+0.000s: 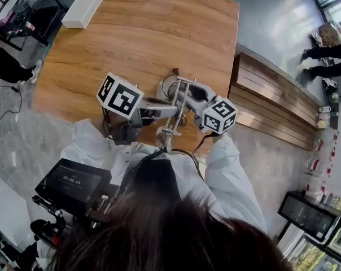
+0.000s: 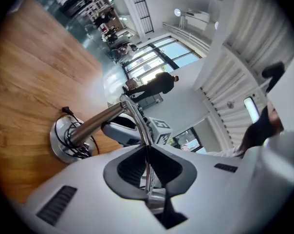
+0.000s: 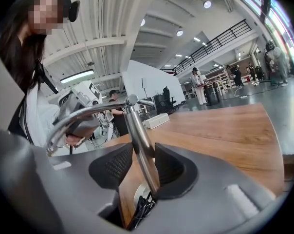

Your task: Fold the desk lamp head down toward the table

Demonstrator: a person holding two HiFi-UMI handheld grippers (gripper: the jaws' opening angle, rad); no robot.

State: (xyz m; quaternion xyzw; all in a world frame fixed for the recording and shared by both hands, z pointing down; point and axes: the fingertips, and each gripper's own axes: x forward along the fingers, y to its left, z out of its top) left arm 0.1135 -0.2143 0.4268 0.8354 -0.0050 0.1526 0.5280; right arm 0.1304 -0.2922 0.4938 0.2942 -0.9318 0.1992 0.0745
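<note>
The chrome desk lamp stands on a round base (image 1: 166, 87) near the front of the wooden table (image 1: 142, 33). My right gripper (image 1: 188, 95) comes in from the right and is shut on the thick lower pole (image 3: 139, 145), whose sides both pads touch. The thin upper arm (image 1: 171, 103) runs from the top joint back toward the person. From the left, my left gripper (image 1: 169, 110) is shut on that thin arm (image 2: 146, 152), with the pads tight against it. A black cord (image 2: 71, 143) lies coiled on the base (image 2: 59, 145). I cannot make out the lamp head clearly.
A white box (image 1: 83, 8) lies at the table's far left corner. A slatted wooden bench (image 1: 272, 100) runs along the table's right side. People (image 1: 328, 52) stand far off on the right. A monitor rig (image 1: 71, 182) hangs at the person's left.
</note>
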